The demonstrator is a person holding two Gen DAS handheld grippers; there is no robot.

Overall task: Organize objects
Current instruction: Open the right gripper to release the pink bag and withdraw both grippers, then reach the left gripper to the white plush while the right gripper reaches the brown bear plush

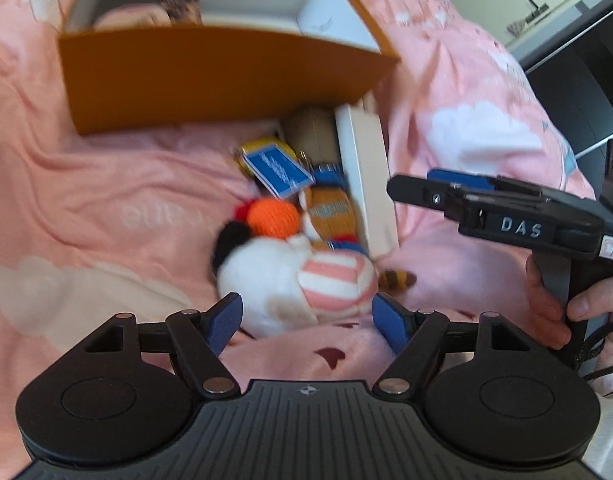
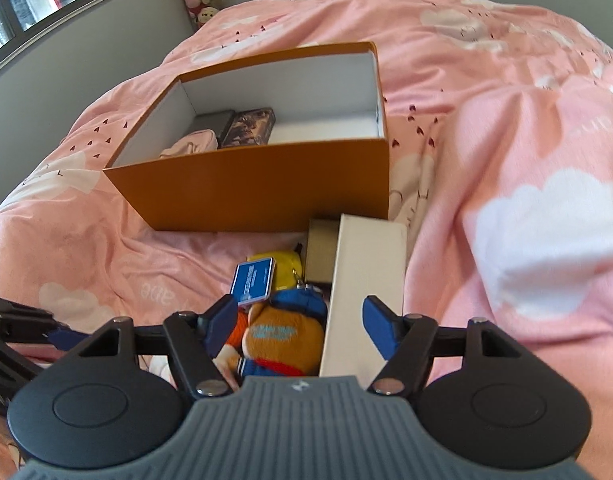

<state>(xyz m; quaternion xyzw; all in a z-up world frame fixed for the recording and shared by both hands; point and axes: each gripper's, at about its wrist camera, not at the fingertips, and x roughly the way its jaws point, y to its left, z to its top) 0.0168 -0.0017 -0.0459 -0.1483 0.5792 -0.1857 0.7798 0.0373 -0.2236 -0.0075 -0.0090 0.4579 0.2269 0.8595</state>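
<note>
Orange box (image 2: 266,184) sitting ahead of both grippers, holding only a tin (image 2: 248,126) and pink cloth (image 2: 192,144). Left gripper (image 1: 306,316) gaping around plush (image 1: 290,280); right gripper (image 2: 294,324) gaping, hovering over remaining toys (image 2: 284,336) and white box (image 2: 366,280).

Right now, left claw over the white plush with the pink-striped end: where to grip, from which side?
Grip the white plush across its round white middle, coming straight down from above. The left claw is open and already straddles it; the body is soft, and the white box crowds its far right side.
</note>
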